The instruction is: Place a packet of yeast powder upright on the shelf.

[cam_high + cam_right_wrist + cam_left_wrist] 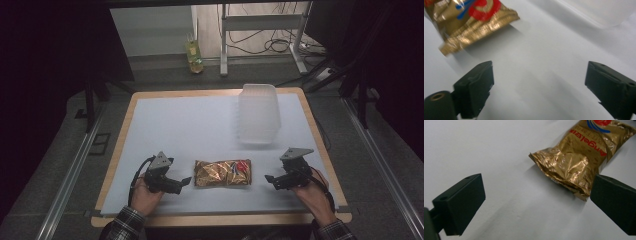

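White table (190,125), gold snack bag (222,173)

overhead forward-down, gripper cameras close (sharing snack bag (222,173))

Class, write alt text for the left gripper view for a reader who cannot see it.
A crinkled gold snack bag with red lettering lies on a white table, just beyond the left gripper, whose two black jaws stand wide open with nothing between them.

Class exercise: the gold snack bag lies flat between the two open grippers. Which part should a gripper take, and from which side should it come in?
Probably the crimped end seam of the gold snack bag nearest the left gripper, approached level from the bag's left. The bag lies flat and lengthwise, its puffy middle looks too wide and slippery, while that thin seam points at the open jaws. The right gripper could mirror this.
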